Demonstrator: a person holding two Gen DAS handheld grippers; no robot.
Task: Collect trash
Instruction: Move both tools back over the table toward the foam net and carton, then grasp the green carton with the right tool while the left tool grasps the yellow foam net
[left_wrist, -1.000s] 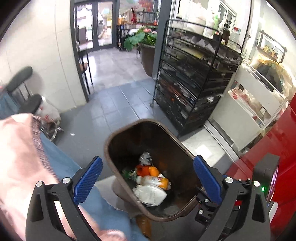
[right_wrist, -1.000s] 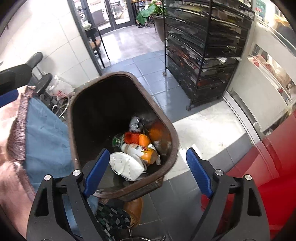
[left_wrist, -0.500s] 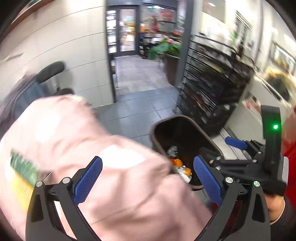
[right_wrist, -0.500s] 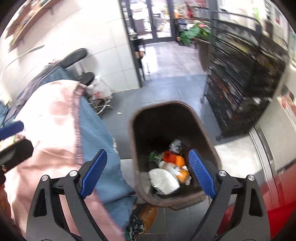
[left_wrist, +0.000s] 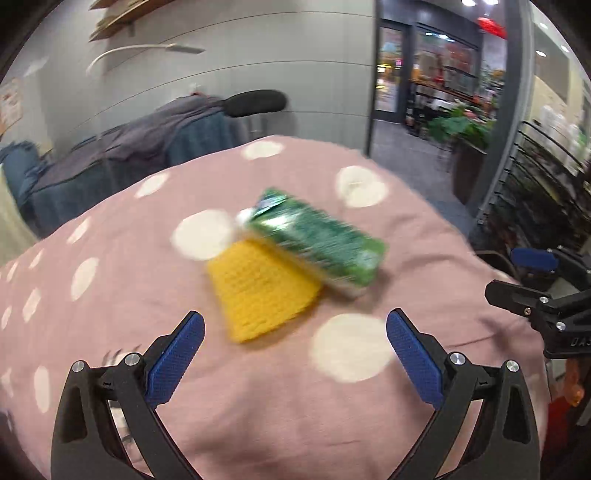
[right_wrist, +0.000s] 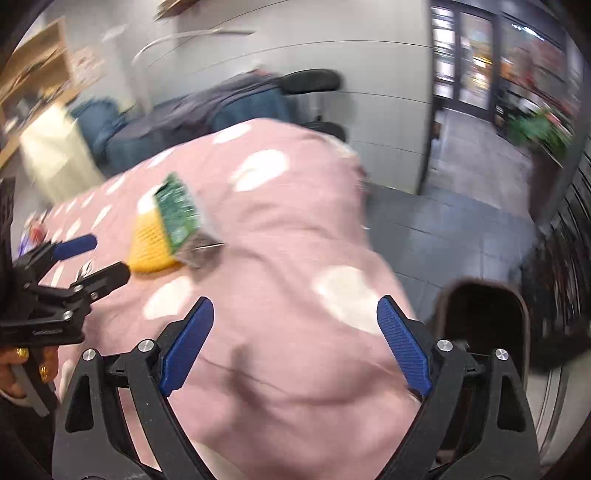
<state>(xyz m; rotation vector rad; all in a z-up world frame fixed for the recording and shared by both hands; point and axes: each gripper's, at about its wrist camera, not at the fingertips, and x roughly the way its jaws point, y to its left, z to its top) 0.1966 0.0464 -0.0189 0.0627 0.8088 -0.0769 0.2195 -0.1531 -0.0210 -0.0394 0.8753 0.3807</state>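
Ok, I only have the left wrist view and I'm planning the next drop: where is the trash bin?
Observer: The bin shows in the right wrist view, on the floor past the right edge of the pink cloth.
Operator: Is the right gripper free?
Observer: Yes, the right gripper is open, with only cloth between its fingers.
Operator: Is anything else by the green packet?
Observer: What looks like a crumpled clear wrapper lies against the green packet, on its bin side.
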